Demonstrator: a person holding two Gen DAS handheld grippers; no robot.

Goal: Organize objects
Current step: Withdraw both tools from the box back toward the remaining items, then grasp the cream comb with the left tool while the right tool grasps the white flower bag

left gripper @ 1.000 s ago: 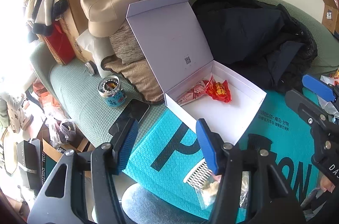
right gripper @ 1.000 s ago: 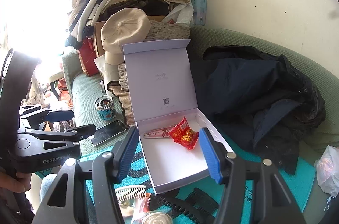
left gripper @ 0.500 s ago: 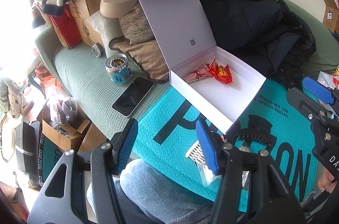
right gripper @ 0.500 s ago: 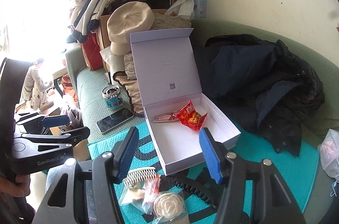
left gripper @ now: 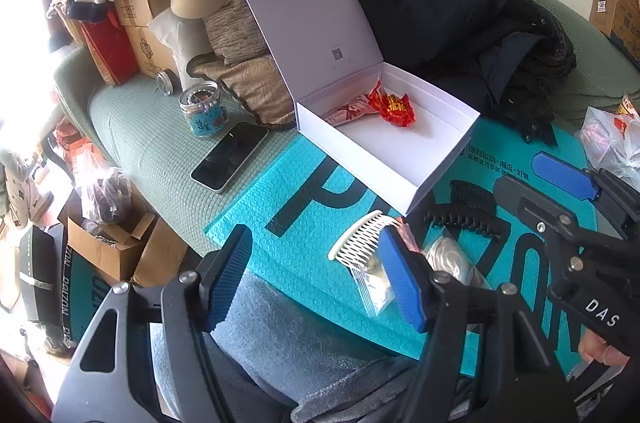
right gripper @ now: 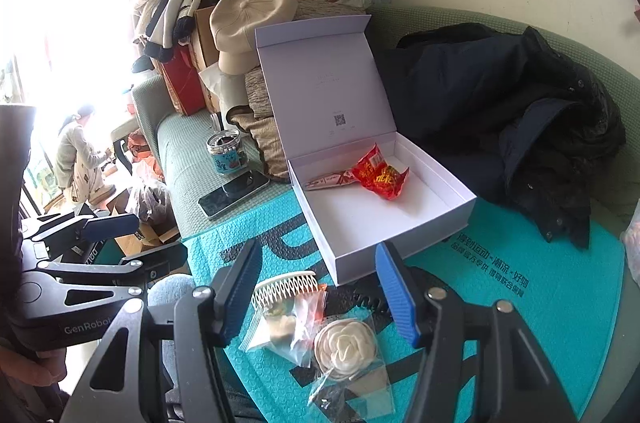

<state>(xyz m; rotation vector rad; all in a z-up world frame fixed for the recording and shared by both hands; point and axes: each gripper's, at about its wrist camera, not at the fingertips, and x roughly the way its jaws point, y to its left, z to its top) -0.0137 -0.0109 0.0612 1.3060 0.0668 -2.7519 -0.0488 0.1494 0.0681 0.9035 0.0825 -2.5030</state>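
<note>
The right tool, wide open and empty, hovers nearer above the cream plastic comb on the teal mat.

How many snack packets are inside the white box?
2: a red packet toward the back of the white box, and a longer pinkish packet beside it along the hinge.

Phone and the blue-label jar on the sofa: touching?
Apart. In the left wrist view a strip of green sofa cushion shows between the jar and the near corner of the phone; the right wrist view shows the same gap.
</note>
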